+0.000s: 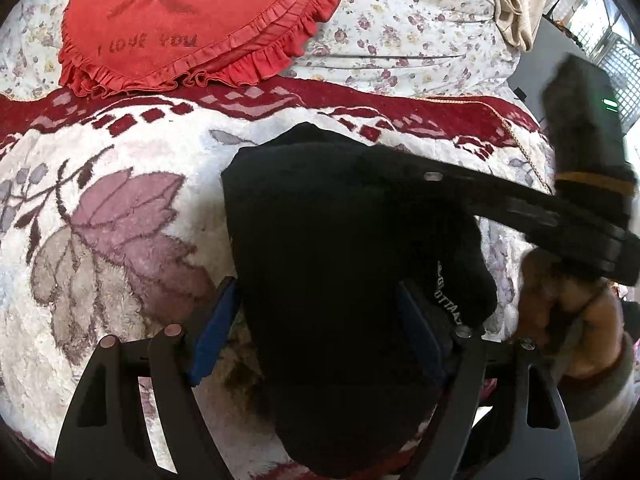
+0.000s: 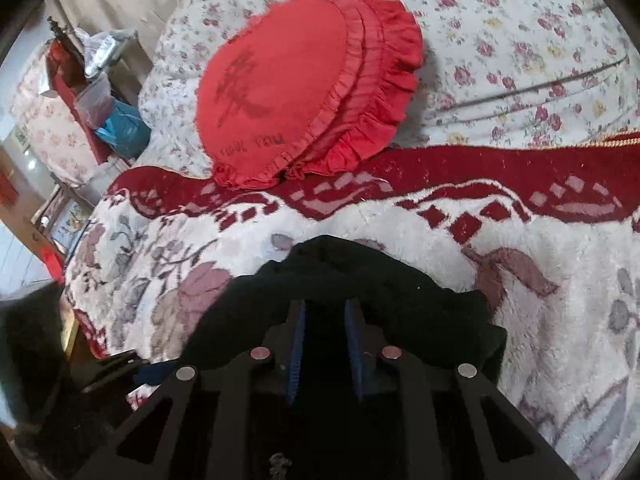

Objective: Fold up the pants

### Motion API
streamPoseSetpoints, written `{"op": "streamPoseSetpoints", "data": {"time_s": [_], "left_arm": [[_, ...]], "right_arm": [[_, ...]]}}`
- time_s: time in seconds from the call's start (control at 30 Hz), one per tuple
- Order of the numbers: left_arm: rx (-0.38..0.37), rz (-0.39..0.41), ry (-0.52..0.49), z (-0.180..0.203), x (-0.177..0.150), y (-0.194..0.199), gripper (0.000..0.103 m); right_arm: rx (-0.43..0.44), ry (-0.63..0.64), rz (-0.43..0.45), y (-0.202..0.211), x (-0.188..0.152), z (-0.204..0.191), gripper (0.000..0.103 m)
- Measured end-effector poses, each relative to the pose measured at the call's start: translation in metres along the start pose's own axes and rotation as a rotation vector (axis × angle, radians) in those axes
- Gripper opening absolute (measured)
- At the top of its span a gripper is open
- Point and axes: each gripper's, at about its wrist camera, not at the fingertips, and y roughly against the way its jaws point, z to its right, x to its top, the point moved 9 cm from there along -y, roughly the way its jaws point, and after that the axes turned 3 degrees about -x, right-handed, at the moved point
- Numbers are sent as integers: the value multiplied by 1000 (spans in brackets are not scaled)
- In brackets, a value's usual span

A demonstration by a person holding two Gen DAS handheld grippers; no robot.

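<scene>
The black pants (image 1: 340, 220) lie as a thick folded bundle on a white and dark red plush blanket (image 1: 120, 200). My left gripper (image 1: 320, 320) stands wide, its blue pads against both sides of the bundle, shut on it. A band with white lettering (image 1: 446, 296) shows at the bundle's right edge. One of the right gripper's fingers (image 1: 500, 196) reaches blurred across the pants from the right, with a hand (image 1: 568, 304) behind it. In the right wrist view the right gripper (image 2: 324, 320) sits over the pants (image 2: 360, 272) with a narrow gap between its pads. Black cloth fills that gap, so no grip can be made out.
A red frilled heart cushion (image 1: 180, 20) (image 2: 300, 80) rests at the blanket's far edge on a flowered sheet (image 1: 420, 20). A beige curtain (image 1: 516, 0) hangs at the far right. Past the bed's left side stands a cluttered red bedside stand (image 2: 92, 92).
</scene>
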Motion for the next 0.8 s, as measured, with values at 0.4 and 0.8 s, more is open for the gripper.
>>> {"op": "streamPoseSetpoints", "data": {"time_s": [0.4, 0.8], "left_arm": [[110, 73, -14, -1, -1, 23, 80], [198, 162, -34, 1, 3, 46, 80]], "right_arm": [[-148, 99, -24, 63, -83, 1, 20], [-160, 107, 64, 89, -74, -6, 32]]}}
